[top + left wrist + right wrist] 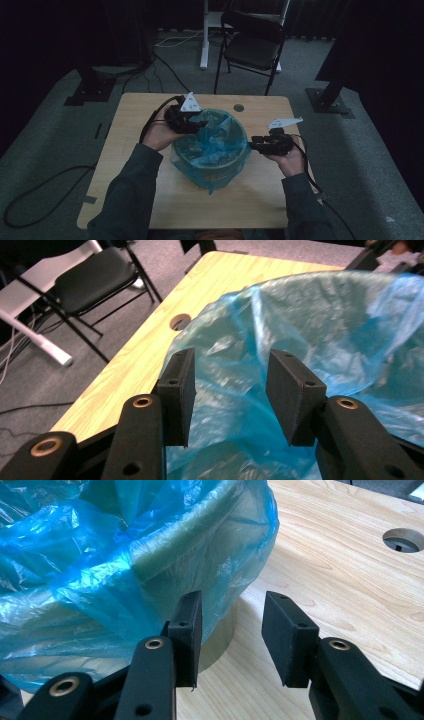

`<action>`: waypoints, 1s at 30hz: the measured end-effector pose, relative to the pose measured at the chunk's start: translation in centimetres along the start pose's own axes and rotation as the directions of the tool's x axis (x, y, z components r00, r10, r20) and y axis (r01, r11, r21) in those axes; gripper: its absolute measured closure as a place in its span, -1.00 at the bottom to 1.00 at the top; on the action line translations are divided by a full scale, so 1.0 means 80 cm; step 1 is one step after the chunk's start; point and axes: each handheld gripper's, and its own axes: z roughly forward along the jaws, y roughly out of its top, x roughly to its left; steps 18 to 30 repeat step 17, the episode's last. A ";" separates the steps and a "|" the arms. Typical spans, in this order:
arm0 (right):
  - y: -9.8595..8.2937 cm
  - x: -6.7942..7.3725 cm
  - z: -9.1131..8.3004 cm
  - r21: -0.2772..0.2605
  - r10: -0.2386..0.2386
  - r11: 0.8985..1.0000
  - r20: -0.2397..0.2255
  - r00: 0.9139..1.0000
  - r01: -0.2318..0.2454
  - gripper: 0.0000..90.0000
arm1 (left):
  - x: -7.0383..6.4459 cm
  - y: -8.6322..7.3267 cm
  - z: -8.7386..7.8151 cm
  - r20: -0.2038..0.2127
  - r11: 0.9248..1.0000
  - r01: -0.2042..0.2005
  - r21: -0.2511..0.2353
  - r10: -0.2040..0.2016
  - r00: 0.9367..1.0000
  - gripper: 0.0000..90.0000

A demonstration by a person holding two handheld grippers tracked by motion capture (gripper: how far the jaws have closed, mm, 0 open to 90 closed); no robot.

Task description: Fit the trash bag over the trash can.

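**Both tongs spread at the rim of a blue-lined bin**

A round bin (pixel 212 160) lined with a blue plastic bag (pixel 215 142) stands near the middle of the light wooden tabletop (pixel 130 165), between the person's two hands. The bag's edge is folded out over the bin's rim and hangs down its outer wall in loose wrinkles.

The left tongs (pixel 192 122) sit at the bin's far-left rim, held by the left hand (pixel 157 132). In the left gripper view their jaws stand well apart over the bag (pixel 320 340), with crinkled film between them; whether a jaw touches the film is hard to tell.

The right tongs (pixel 257 144) are at the bin's right side, held by the right hand (pixel 287 160). In the right gripper view (pixel 227 640) the jaws are also spread: the left jaw sits just beside the hanging bag (pixel 100 580) and the greenish bin wall (pixel 200 555), while the right jaw is over bare tabletop (pixel 350 555).

A round hole (pixel 238 107) pierces the tabletop near its far edge. Beyond the table, a black folding chair (pixel 252 45) stands on grey carpet.
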 end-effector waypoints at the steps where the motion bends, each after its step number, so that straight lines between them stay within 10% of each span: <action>1: 0.000 0.000 0.000 0.001 0.001 1.000 0.001 1.000 -0.001 0.32 | 0.002 -0.002 0.000 0.003 1.000 0.008 0.003 -0.008 1.000 0.20; 16: -0.006 -0.011 -0.001 0.004 0.009 1.000 0.030 1.000 -0.009 0.30 | 0.024 -0.039 -0.016 -0.088 0.992 0.113 -0.062 -0.118 0.989 0.17; 30: -0.007 -0.013 0.000 0.003 0.009 1.000 0.034 0.999 -0.010 0.30 | 0.024 -0.039 -0.016 -0.088 0.992 0.113 -0.062 -0.118 0.989 0.16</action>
